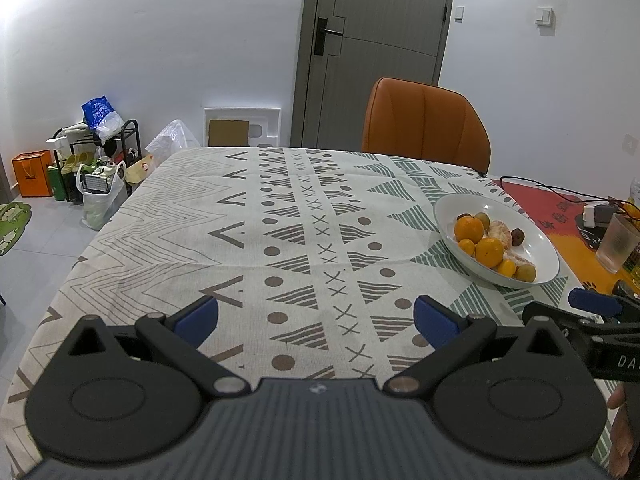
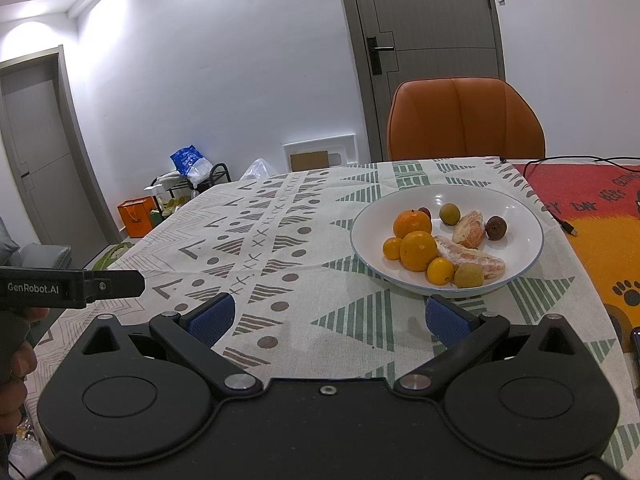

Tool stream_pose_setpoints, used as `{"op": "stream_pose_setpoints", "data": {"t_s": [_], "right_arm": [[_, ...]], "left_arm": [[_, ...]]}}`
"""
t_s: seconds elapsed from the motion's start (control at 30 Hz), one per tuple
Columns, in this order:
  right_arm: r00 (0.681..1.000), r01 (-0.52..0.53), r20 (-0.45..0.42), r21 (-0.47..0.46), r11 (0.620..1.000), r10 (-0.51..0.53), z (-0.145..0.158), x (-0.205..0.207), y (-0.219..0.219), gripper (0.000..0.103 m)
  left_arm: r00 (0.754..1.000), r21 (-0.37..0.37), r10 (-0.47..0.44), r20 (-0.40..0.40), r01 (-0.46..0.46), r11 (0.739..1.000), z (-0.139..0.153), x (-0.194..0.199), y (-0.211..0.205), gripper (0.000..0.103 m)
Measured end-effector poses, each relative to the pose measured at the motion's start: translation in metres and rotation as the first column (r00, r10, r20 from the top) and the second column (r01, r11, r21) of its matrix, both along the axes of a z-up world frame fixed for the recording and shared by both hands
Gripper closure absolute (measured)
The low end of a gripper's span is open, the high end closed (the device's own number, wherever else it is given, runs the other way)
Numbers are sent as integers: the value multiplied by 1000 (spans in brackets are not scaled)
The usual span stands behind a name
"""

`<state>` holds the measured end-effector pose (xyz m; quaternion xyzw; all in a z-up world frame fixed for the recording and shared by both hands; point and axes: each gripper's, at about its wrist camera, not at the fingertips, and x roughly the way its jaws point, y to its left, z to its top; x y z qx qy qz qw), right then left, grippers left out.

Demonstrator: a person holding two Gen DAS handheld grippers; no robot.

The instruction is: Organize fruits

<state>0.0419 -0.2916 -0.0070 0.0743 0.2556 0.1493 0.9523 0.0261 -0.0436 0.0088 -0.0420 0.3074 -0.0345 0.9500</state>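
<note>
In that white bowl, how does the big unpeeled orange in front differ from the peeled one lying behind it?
The big unpeeled orange keeps its smooth, bright skin; the peeled orange is bare, paler and streaked with white pith. The unpeeled one looks round, while the peeled one looks more oval and shows segment lines. Both lie in the white bowl among smaller fruits, and neither gripper touches them.

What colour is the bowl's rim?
Thin blue rim on the round white ceramic bowl, clearest in the right wrist view.
</note>
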Motion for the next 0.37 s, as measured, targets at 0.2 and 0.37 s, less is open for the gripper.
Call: {"op": "stream_pose_setpoints", "data": {"t_s": [0.2, 0.37], "right_arm": [[1000, 2, -2, -1, 1000, -2, 0, 0, 0, 0], [1000, 4, -5, 2, 1000, -4, -1, 0, -1, 0]], "left_arm": [[1000, 1, -1, 1, 1, 1000, 0, 0, 0, 0], [1000, 4, -6, 1, 6, 1000, 0, 0, -1, 0]]}}
